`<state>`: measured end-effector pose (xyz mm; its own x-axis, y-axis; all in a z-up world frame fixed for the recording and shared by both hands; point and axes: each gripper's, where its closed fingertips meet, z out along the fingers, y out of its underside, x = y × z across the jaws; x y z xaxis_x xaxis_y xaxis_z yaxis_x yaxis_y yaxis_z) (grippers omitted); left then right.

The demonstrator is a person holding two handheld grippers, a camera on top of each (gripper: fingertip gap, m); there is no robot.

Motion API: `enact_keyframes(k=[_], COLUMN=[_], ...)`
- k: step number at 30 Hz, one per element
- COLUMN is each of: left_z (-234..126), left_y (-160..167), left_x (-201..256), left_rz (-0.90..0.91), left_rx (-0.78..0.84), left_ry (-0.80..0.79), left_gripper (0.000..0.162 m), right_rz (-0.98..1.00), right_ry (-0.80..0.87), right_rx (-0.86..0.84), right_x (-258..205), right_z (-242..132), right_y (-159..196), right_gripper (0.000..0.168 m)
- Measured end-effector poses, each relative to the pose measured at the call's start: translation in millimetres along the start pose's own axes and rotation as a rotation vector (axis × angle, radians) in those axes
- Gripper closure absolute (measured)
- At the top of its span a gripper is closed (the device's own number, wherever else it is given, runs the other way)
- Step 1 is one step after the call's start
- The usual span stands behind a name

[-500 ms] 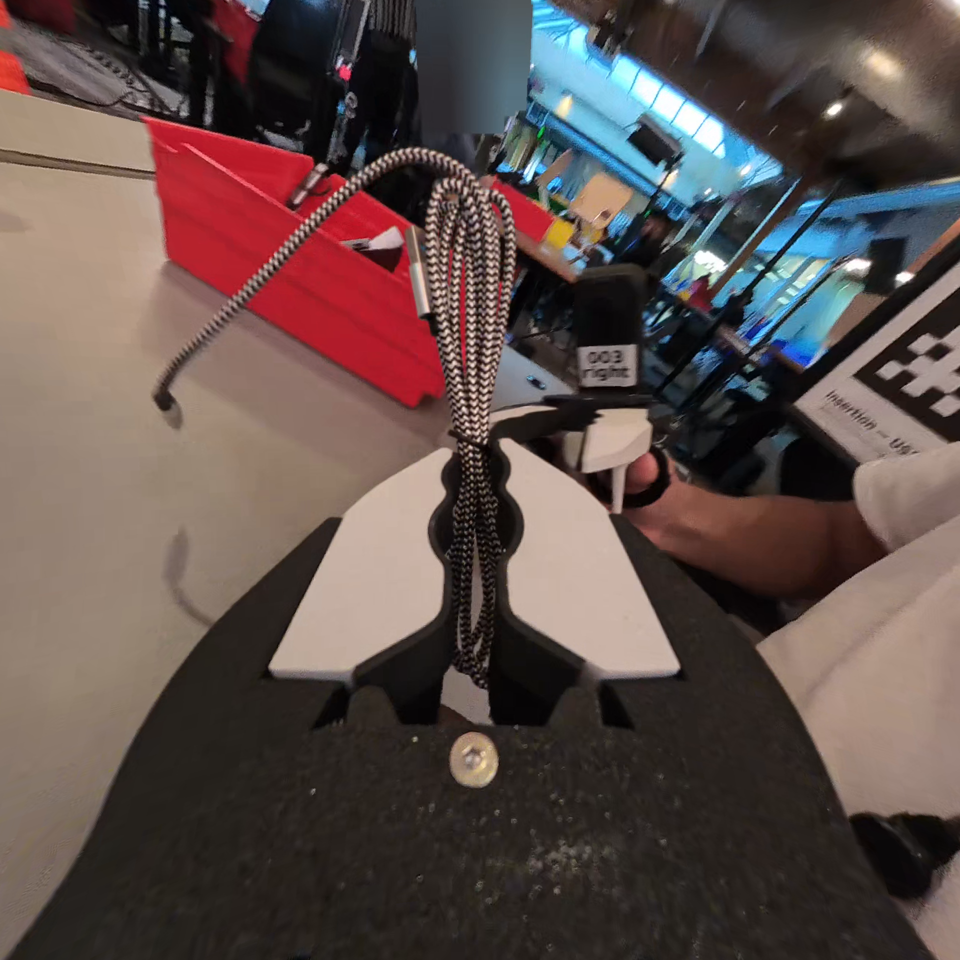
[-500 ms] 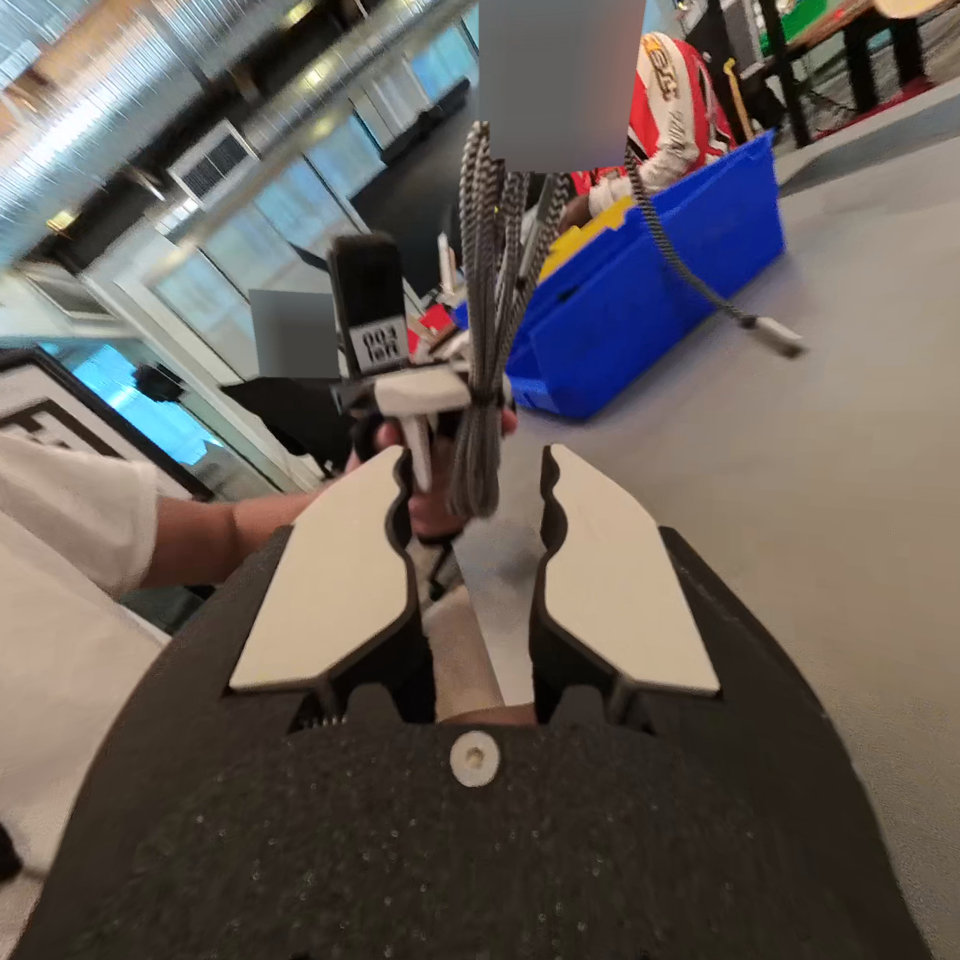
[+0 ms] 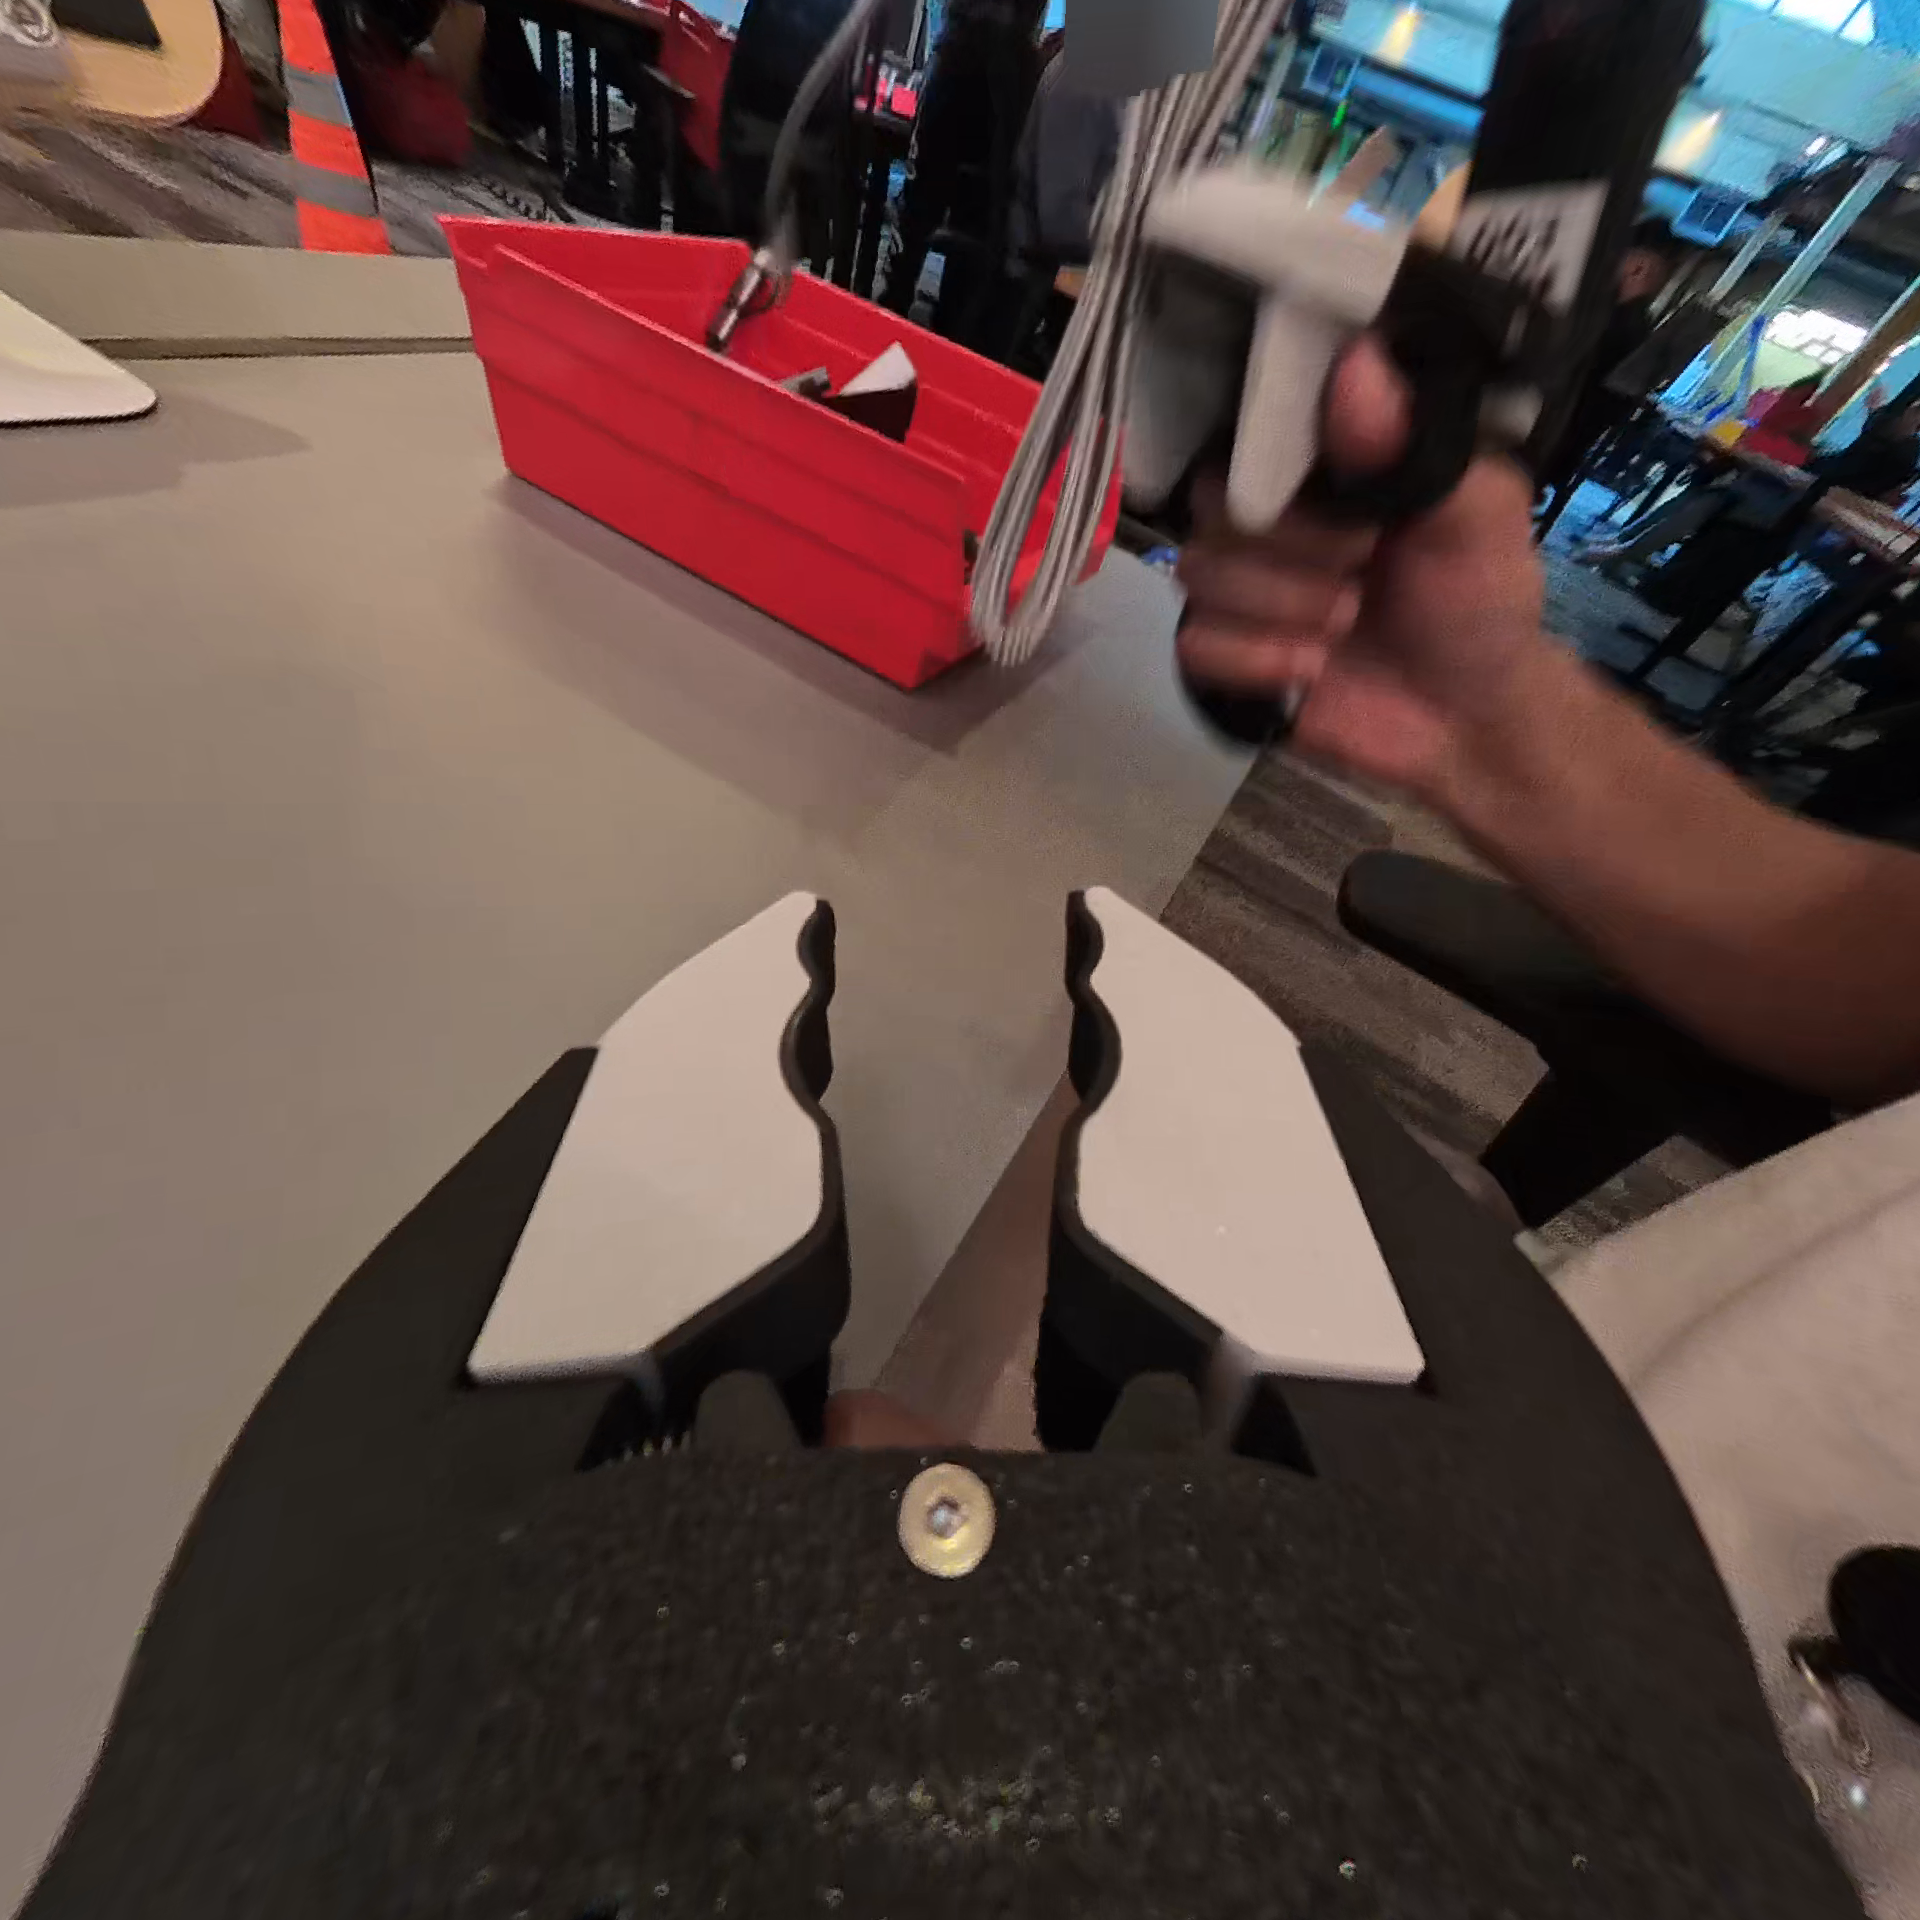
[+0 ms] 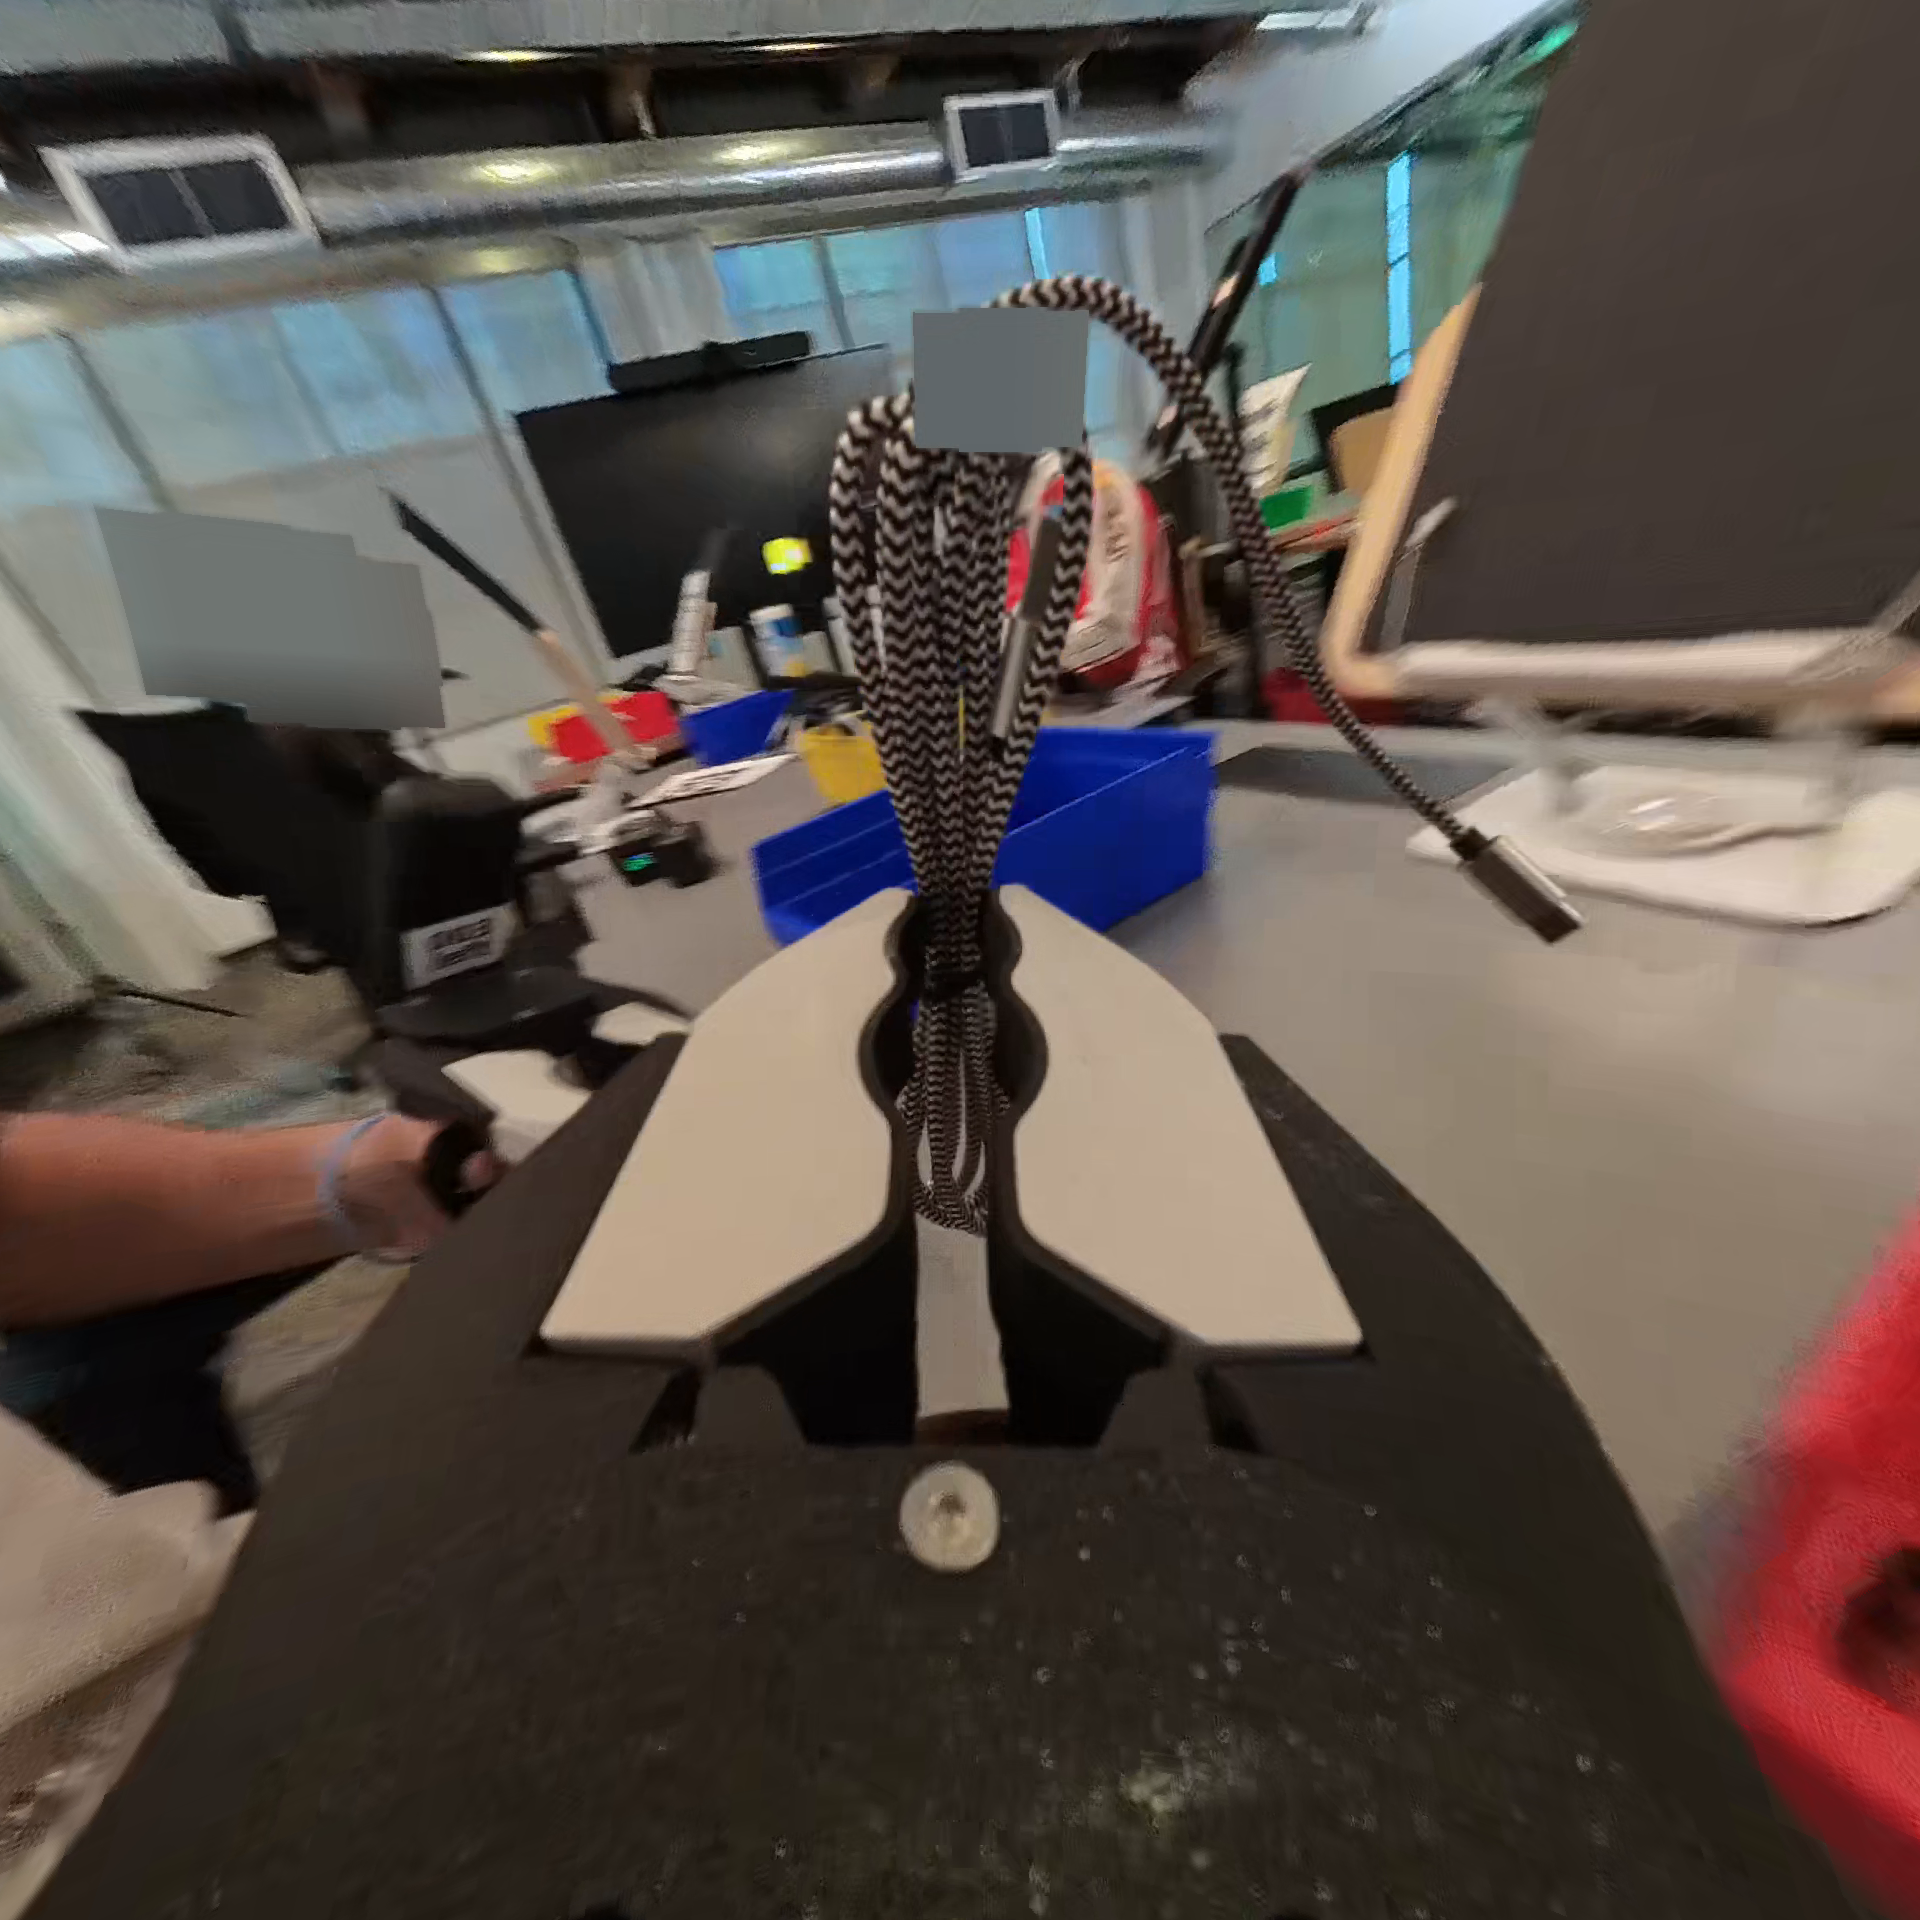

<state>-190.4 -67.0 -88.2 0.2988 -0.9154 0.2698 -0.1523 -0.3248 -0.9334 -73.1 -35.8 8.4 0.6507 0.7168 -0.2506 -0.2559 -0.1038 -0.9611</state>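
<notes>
A grey table (image 3: pixel 312 779) bears a red bin (image 3: pixel 727 457) at 11 o'clock, a small black-and-white piece (image 3: pixel 873 390) inside it. An orange-striped post (image 3: pixel 322 135) stands beyond at 10 o'clock. In the right wrist view a blue bin (image 4: pixel 1122 821) lies at 12 o'clock, a white stand base (image 4: pixel 1683 842) at 2, and a dark screen (image 4: pixel 707 520) at 11.

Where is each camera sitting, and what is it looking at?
Left wrist view: sits on the open left gripper, facing a red bin on the grey table; the person's hand shows.
Right wrist view: sits on the right gripper, shut on a braided cable, facing a blue bin; a forearm shows.
Both views show the cable and table.
</notes>
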Motion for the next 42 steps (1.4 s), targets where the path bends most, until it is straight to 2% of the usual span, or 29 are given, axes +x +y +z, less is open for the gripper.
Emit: enact_keyframes(k=[4,7,9,11,12,17,21,25,28,30,32,33,37,41,42], left_z=[-17.6,-20.8,-22.2,-23.4,-23.6,-20.1,-16.0,-15.4,-17.8,-20.0,-22.3,-23.5,-26.8,-25.2,-24.1], left_y=[15.2,14.6,11.1,11.3,11.8,16.6,19.7,22.9,23.5,23.3,23.4,23.9,25.8,29.1,29.5], left_x=[-12.9,-17.5,-16.8,-17.3,-17.3,-14.3,-8.4,-9.9,-14.2,-17.4,-20.5,-22.0,-26.2,-25.5,-24.7], left_rz=[0.019,-0.002,-0.006,0.019,0.042,0.189,0.211,0.216,0.214,0.206,0.197,0.194,0.195,0.194,0.197], left_rx=[-0.028,-0.037,-0.025,-0.028,-0.033,-0.073,-0.087,-0.098,-0.102,-0.101,-0.1,-0.101,-0.107,-0.121,-0.123], left_ry=[-0.075,-0.069,-0.058,-0.067,-0.075,-0.114,-0.103,-0.111,-0.126,-0.135,-0.143,-0.148,-0.162,-0.152,-0.147], left_gripper=[0.127,0.129,0.129,0.13,0.13,0.13,0.131,0.131,0.131,0.131,0.131,0.131,0.131,0.131,0.131], right_rz=[-0.146,-0.106,-0.168,-0.357,-0.429,-0.692,-0.657,-0.815,-0.718,-0.667,-0.622,-0.586,-0.437,-0.379,-0.321], right_ry=[0.278,0.423,0.458,0.62,0.638,0.431,0.291,0.307,0.242,0.306,0.362,0.367,0.383,0.553,0.579], right_rx=[0.02,-0.069,-0.307,-0.511,-0.594,-1.017,-1.35,-1.53,-1.623,-1.62,-1.57,-1.524,-1.228,-0.887,-0.802], right_x=[56.3,93.6,114.4,153.6,168.8,215.8,241.5,278.7,286.6,296.8,298.2,293.1,264.7,285.1,294.4], right_z=[-62.4,-97.9,-111.3,-133.6,-139.2,-141.6,-144.0,-132.2,-129.5,-126.6,-123.0,-120.3,-108.3,-99.2,-94.0], right_y=[-78.7,-91.3,-67.3,-55.5,-49.0,12.4,68.1,78.2,96.0,97.6,89.3,83.2,40.8,-14.4,-21.5], right_gripper=[0.159,0.158,0.159,0.159,0.159,0.159,0.159,0.157,0.156,0.151,0.134,0.134,0.132,0.13,0.123])
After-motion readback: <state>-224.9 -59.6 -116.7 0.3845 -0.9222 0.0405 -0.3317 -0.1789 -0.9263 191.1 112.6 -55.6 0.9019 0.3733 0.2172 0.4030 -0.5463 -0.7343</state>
